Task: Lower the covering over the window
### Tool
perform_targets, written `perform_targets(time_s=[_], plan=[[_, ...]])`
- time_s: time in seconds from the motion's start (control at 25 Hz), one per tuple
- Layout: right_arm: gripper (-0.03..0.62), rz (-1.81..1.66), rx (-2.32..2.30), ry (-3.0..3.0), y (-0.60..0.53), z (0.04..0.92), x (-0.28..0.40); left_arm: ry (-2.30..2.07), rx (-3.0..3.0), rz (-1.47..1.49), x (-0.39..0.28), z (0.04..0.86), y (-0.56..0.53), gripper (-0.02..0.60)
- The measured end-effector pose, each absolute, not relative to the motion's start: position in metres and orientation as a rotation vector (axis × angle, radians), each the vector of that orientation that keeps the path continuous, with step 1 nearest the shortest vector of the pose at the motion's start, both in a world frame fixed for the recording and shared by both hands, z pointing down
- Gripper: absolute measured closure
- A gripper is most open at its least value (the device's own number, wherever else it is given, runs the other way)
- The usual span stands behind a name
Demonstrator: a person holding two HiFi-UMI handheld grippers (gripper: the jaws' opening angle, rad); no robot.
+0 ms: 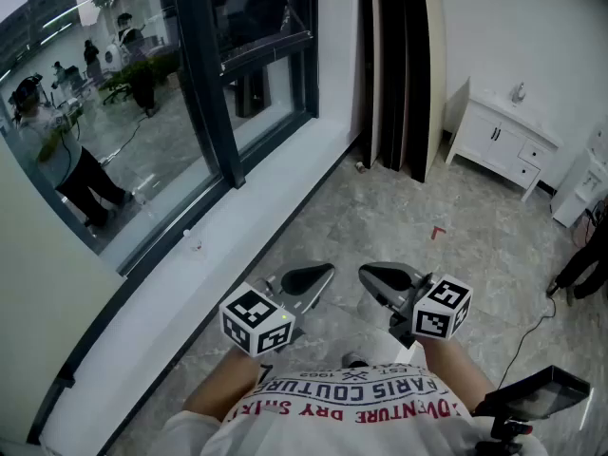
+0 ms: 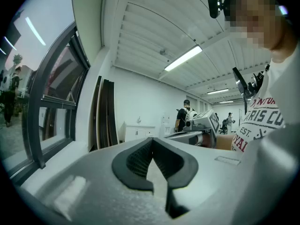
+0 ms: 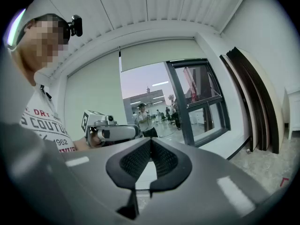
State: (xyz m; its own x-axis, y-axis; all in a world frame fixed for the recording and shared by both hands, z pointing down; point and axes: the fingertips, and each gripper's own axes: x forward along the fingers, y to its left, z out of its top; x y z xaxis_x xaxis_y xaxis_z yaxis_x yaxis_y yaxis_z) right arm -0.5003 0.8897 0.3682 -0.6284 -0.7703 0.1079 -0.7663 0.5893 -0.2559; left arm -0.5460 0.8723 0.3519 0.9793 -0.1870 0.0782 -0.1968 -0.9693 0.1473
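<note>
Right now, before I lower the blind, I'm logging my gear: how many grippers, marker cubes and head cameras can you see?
Grippers: 2, left gripper and right gripper
Marker cubes: 2, left cube and right cube
Head camera: 1
Total: 5

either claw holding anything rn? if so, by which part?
Nothing is held. The left claw and the right claw are both shut with nothing between the jaws. Both are over the floor, clear of the window.
</note>
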Motion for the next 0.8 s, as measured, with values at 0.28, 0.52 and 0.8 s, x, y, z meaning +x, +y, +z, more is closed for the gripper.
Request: perform_targets(time_s=[0.28,0.52,0.8], plan=[[0.594,-0.459,-1.324,2.808,0.889,0.375,-0.507,-0.307,2.959,0.11,-0.554,0.354,0.873,0.58],[0.594,-0.485,-1.301,2.796,0.888,0.376,-0.514,-0.311,2.949,0.119,-0.557,0.356,0.876,0.58],[0.594,-0.505,-1.288,2.794,0.891,0.375,-0.516,-0.309,2.951,0.121,-0.559,0.353,0.878,0.58]])
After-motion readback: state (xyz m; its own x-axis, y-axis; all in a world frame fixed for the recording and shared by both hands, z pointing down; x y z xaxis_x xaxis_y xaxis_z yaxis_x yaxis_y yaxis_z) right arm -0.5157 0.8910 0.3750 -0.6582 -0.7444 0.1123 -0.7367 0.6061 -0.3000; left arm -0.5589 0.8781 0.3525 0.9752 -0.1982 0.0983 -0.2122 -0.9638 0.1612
